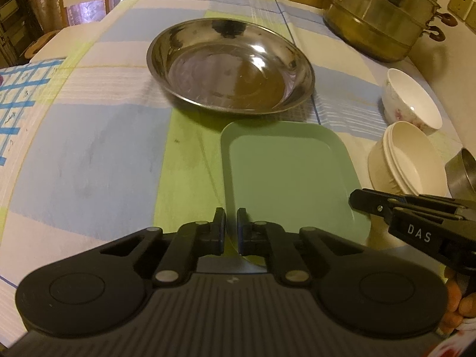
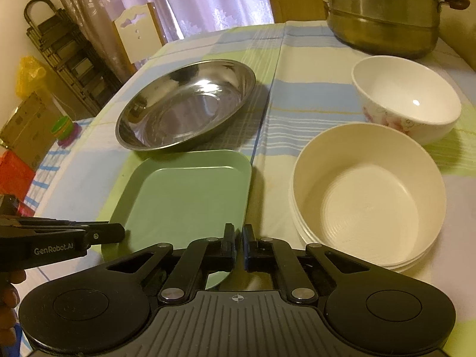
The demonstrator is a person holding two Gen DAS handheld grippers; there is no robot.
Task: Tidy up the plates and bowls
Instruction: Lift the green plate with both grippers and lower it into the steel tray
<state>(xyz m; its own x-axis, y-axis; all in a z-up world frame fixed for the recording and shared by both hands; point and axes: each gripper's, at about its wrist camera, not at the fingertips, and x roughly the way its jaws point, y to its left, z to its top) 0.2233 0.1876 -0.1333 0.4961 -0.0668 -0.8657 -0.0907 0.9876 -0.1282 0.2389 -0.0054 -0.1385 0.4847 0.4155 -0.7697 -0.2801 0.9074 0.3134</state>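
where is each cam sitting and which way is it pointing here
Left wrist: rides on the left gripper, looking forward over the green plate to the steel basin; the right gripper and some of the person's fingers show at right.
Right wrist: rides on the right gripper, facing the same plate, with stacked cream bowls and a floral bowl to its right; the left gripper enters at left.
Shared: plate, basin, bowls, steamer pot, checked tablecloth.
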